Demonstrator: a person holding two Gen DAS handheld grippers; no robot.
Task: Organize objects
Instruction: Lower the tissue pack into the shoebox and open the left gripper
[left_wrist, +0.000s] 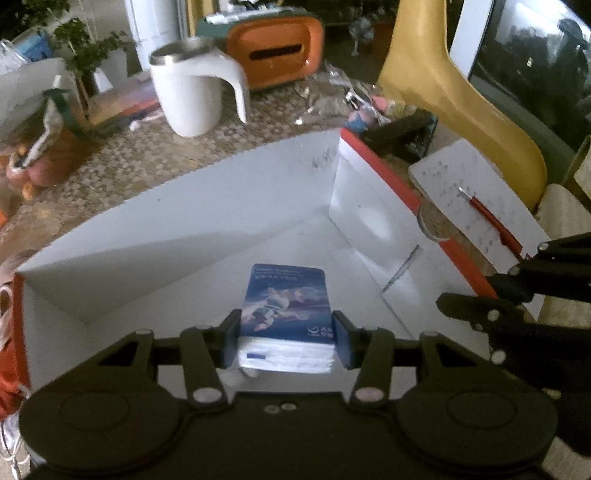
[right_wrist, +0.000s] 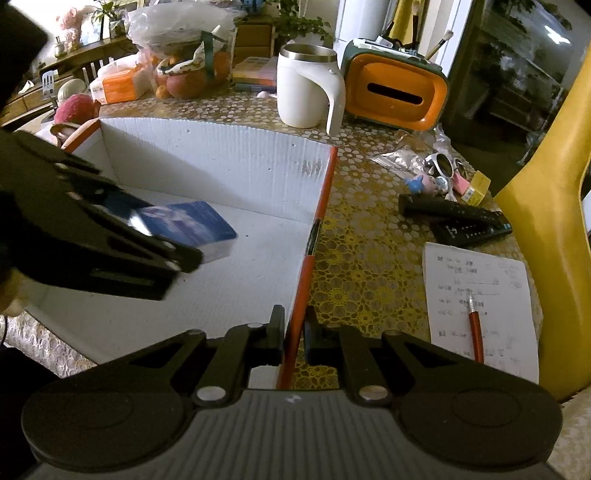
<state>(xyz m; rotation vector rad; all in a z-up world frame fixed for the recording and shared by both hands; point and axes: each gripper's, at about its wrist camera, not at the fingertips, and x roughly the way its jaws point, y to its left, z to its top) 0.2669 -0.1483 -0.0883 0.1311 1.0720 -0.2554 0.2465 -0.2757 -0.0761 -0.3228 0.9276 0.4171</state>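
My left gripper (left_wrist: 287, 338) is shut on a blue tissue pack (left_wrist: 286, 306) and holds it inside a white box with an orange outside (left_wrist: 207, 206). The pack also shows in the right wrist view (right_wrist: 192, 223), tilted, close to the box floor. My right gripper (right_wrist: 294, 338) is shut on the box's right wall (right_wrist: 306, 266), one finger on each side of its orange edge. The right gripper also shows in the left wrist view at the right edge (left_wrist: 509, 295).
On the patterned table (right_wrist: 362, 236) stand a white mug (right_wrist: 308, 90) and an orange tissue holder (right_wrist: 395, 92). Right of the box lie a notepad (right_wrist: 480, 306) with a red pen (right_wrist: 475, 332), two remotes (right_wrist: 458, 218), sunglasses (right_wrist: 443, 166) and small items. A yellow chair (right_wrist: 546, 221) stands at the right.
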